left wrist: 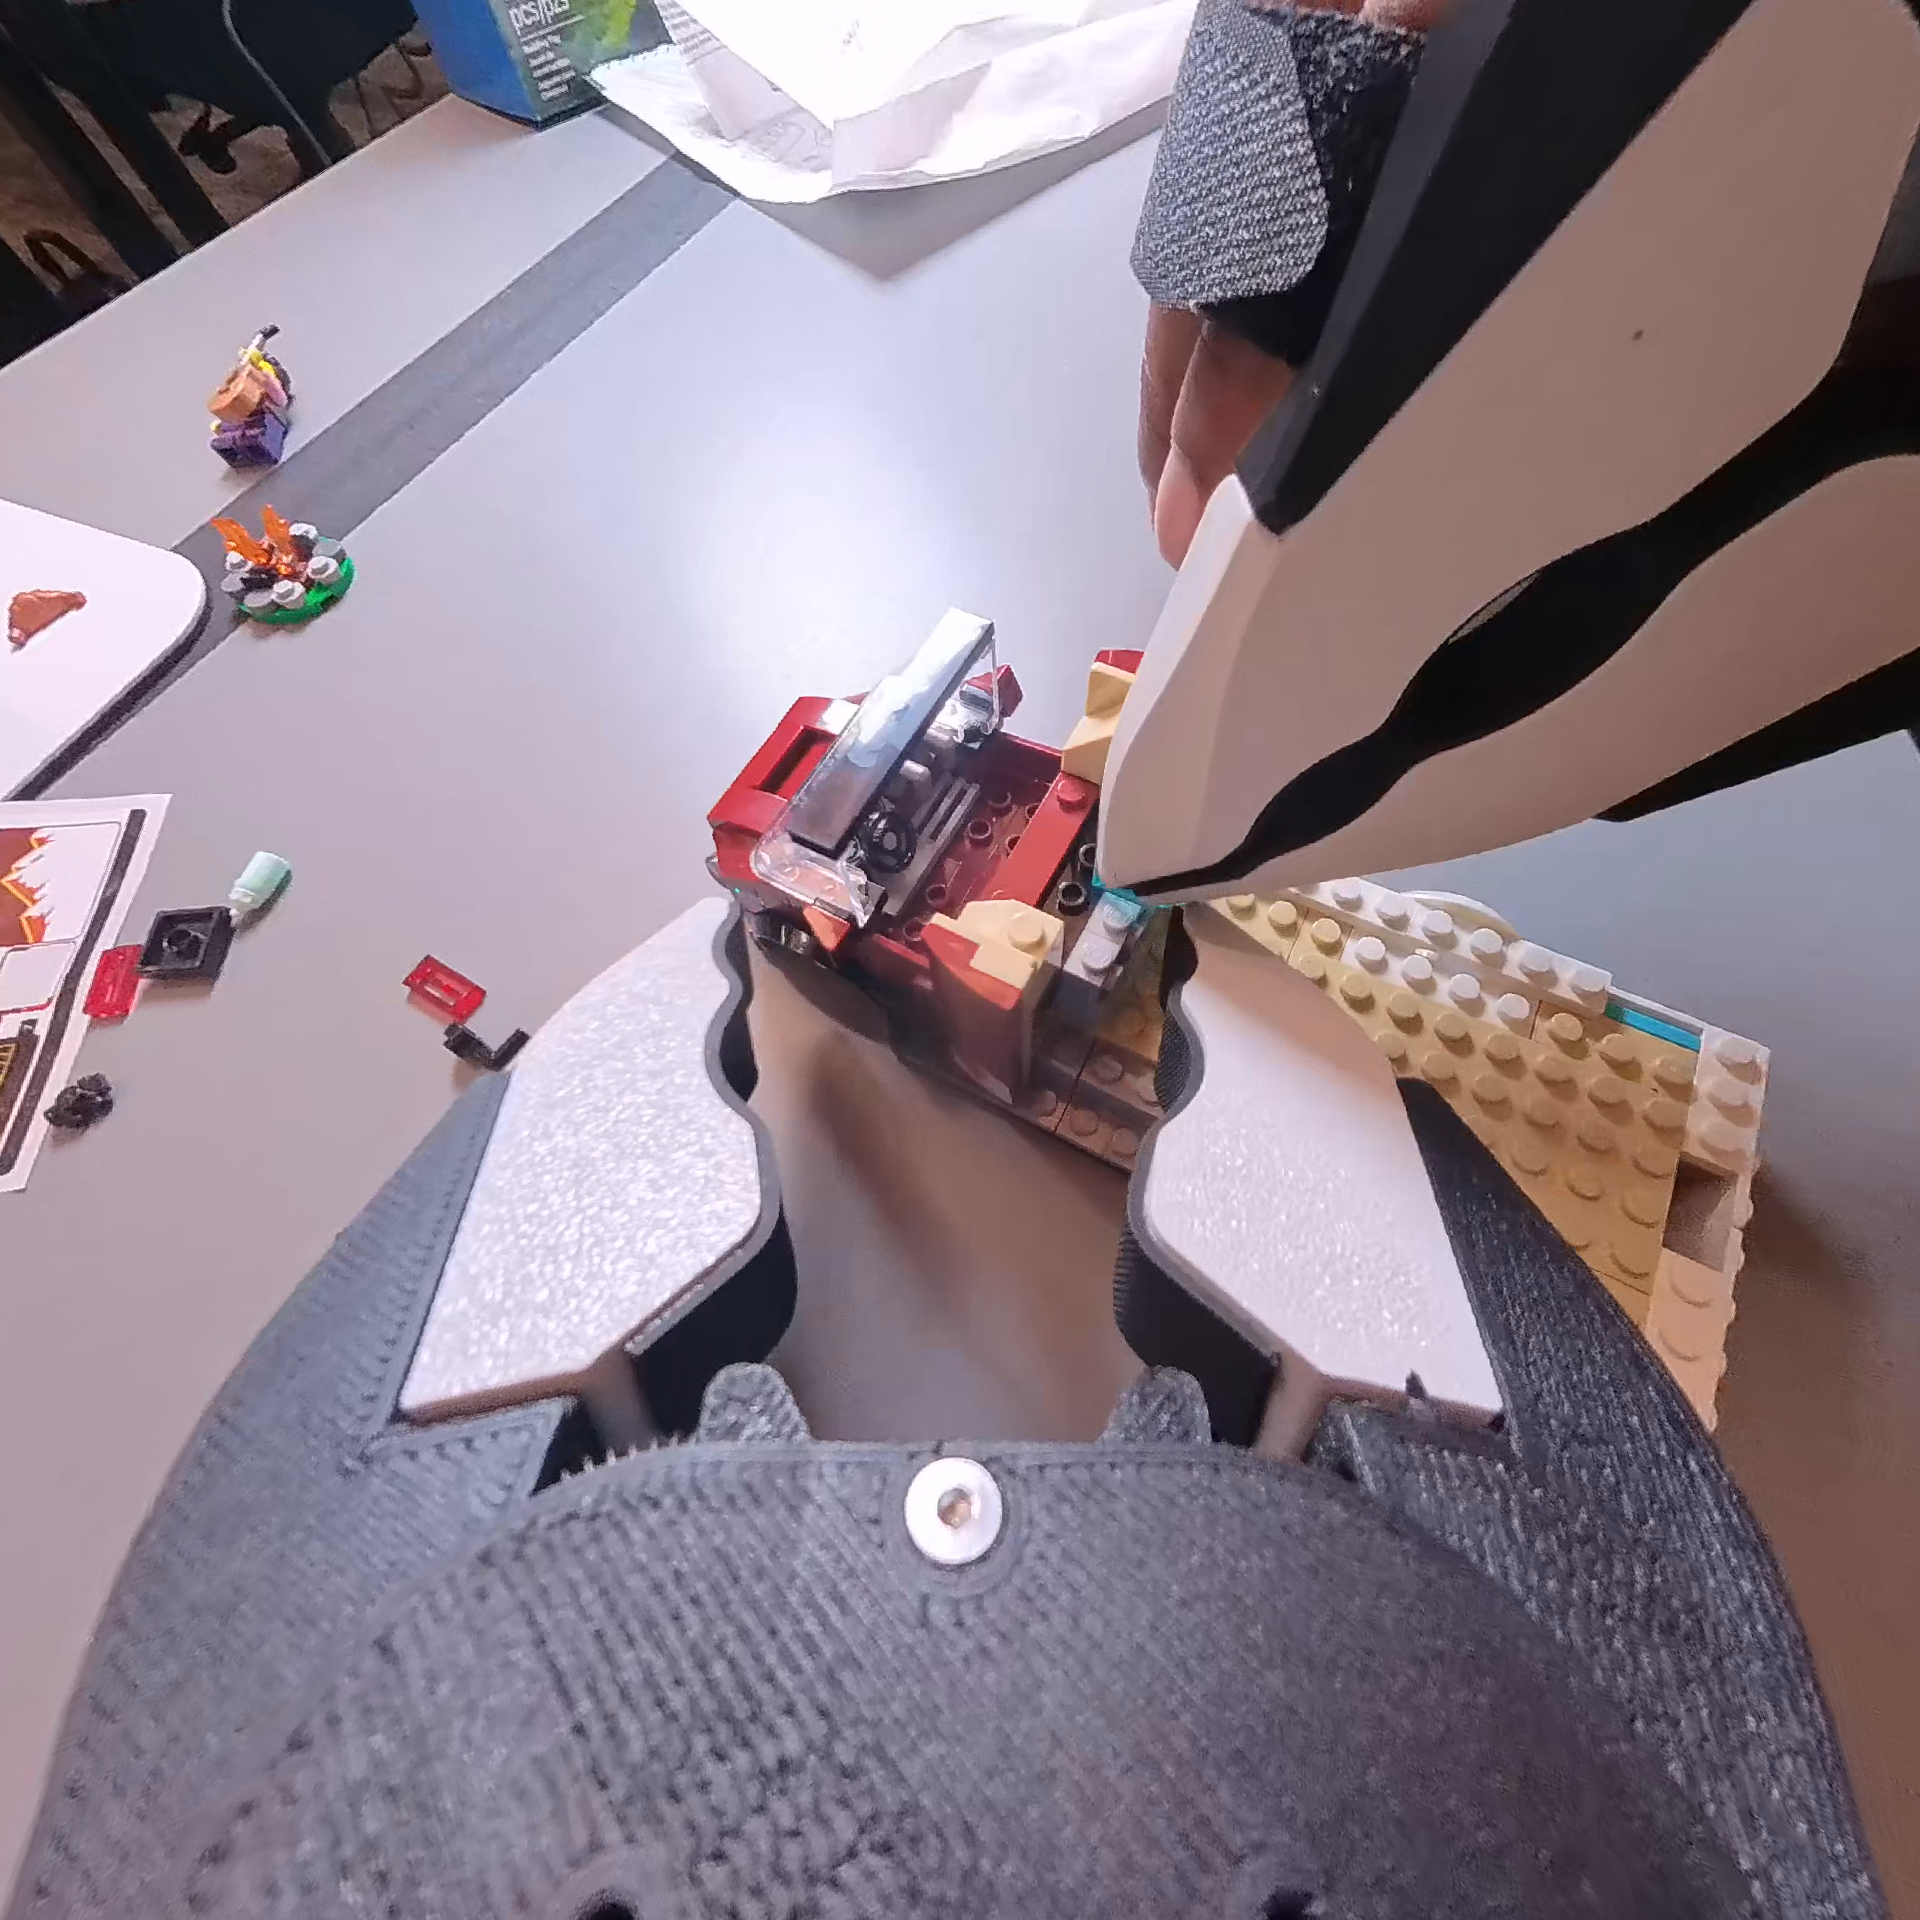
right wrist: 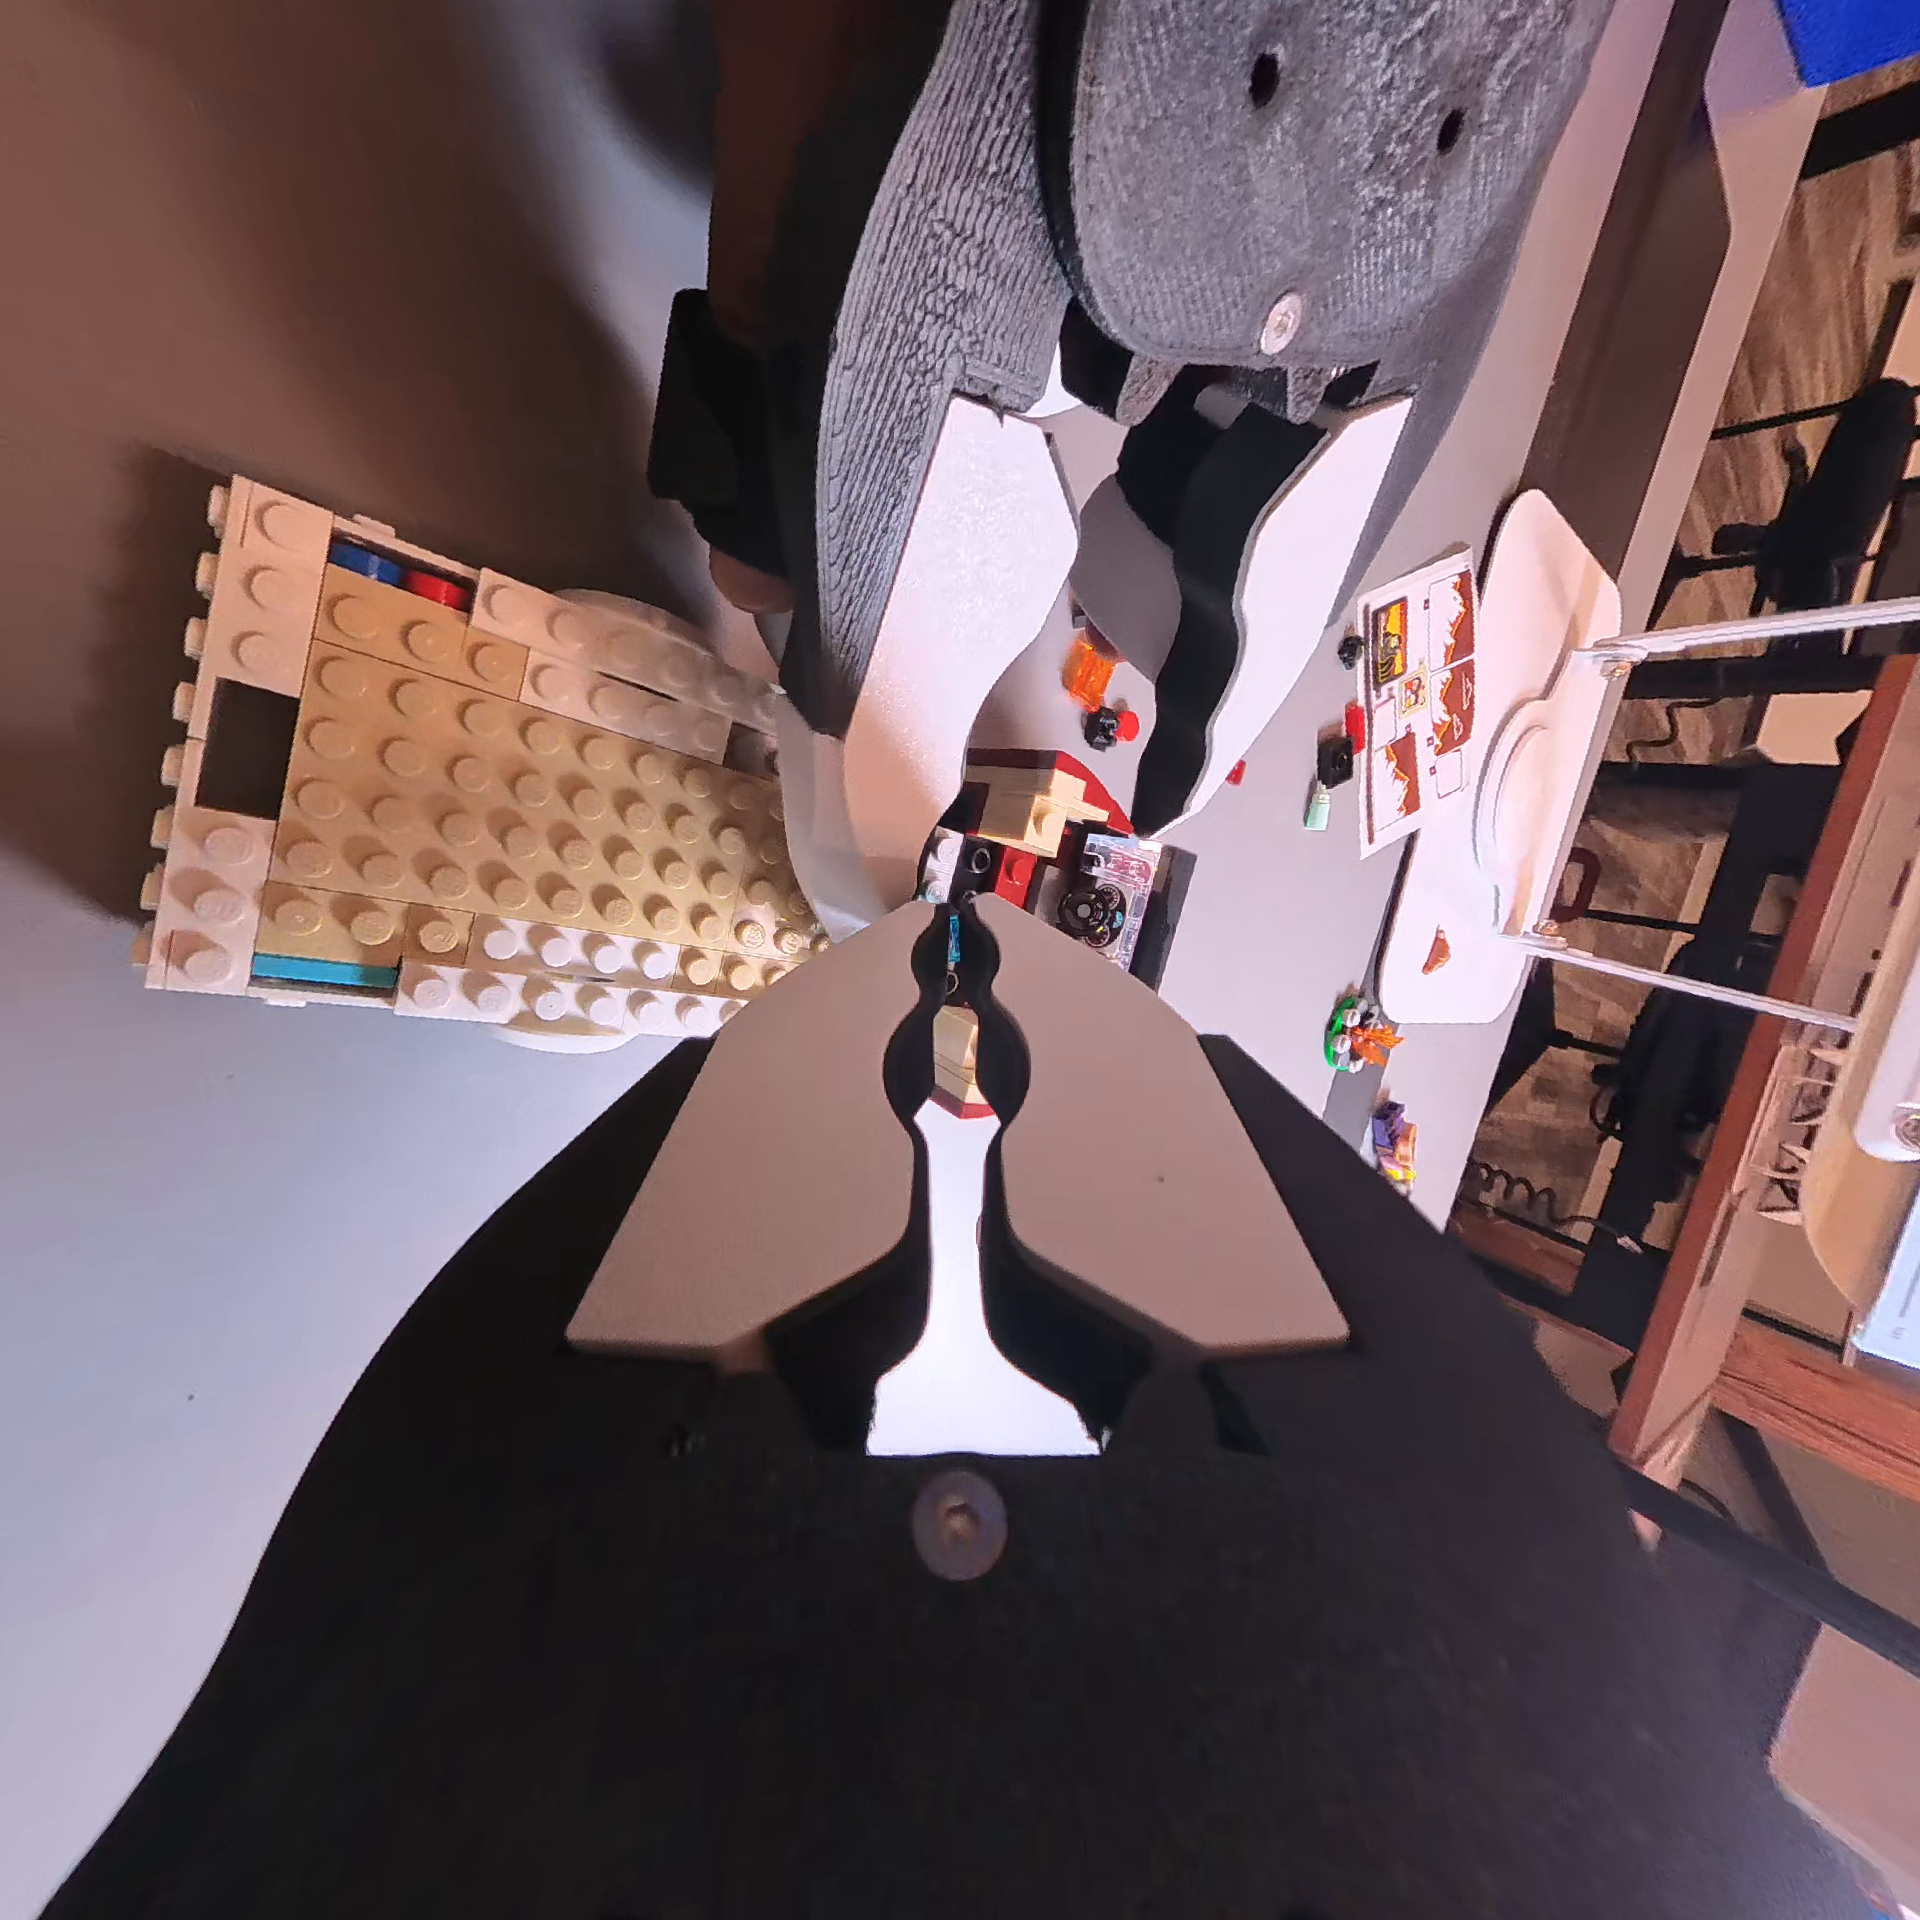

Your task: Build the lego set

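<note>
A dark red vehicle (left wrist: 894,831) with a clear windscreen and tan corner bricks stands on the grey table, against a tan studded build (left wrist: 1507,1060). My left gripper (left wrist: 956,935) spans the vehicle, one finger at its front and one at its rear, and grips it. My right gripper (left wrist: 1127,888) comes down from the upper right, shut on a small teal piece (left wrist: 1117,906) that it holds against the grey bricks at the vehicle's rear. In the right wrist view the teal piece (right wrist: 951,935) sits between my nearly closed right gripper (right wrist: 951,909), with the vehicle (right wrist: 1049,831) and the tan build (right wrist: 499,790) beyond.
To the left lie a campfire build (left wrist: 286,571), a purple minifigure (left wrist: 249,400), a sticker sheet (left wrist: 62,987), a red clear tile (left wrist: 445,985), a black plate (left wrist: 187,940), a mint bottle (left wrist: 260,878) and a white tray (left wrist: 94,623). A paper bag (left wrist: 883,94) and blue box (left wrist: 520,52) lie behind. The tips of both grippers are at nearly the same place. To the red clear tile (left wrist: 445,985): left tips about 8 cm, right tips about 15 cm.
</note>
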Action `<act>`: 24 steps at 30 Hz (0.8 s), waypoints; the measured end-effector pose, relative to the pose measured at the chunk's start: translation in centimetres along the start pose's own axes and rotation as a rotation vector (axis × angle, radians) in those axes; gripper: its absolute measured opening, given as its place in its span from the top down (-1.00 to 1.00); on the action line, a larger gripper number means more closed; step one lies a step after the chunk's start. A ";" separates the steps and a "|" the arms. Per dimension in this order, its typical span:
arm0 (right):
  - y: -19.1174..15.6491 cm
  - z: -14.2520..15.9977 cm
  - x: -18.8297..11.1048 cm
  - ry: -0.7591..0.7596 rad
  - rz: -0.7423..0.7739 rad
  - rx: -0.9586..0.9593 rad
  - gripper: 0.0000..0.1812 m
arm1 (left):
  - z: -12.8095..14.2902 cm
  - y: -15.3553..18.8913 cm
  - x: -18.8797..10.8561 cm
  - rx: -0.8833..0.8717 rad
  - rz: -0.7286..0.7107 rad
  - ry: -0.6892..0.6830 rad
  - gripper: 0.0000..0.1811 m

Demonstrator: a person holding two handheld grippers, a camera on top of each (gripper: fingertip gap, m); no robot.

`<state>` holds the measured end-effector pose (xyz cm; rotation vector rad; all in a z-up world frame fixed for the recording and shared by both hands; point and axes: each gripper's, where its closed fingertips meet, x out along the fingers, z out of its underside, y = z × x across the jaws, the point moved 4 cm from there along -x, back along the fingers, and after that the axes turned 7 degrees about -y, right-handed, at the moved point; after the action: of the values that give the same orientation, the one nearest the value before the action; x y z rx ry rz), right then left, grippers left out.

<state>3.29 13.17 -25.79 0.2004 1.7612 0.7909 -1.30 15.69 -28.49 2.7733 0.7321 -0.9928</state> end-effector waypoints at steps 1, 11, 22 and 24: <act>0.0 0.0 0.0 0.007 -0.001 0.005 0.98 | 0.0 0.0 0.0 -0.006 -0.003 -0.003 0.16; 0.5 0.2 -0.1 0.050 -0.034 0.054 0.91 | 0.0 0.2 0.3 -0.019 -0.028 -0.020 0.15; 1.0 0.6 -1.9 0.093 -0.039 0.281 0.91 | 0.0 0.2 0.5 -0.031 -0.024 -0.016 0.16; 0.4 0.8 -1.9 0.076 -0.039 0.319 0.91 | 0.0 0.2 0.5 -0.032 -0.024 -0.015 0.16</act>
<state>4.61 12.80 -24.16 0.3507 1.9523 0.4905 -0.90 15.74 -28.77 2.7333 0.7738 -0.9961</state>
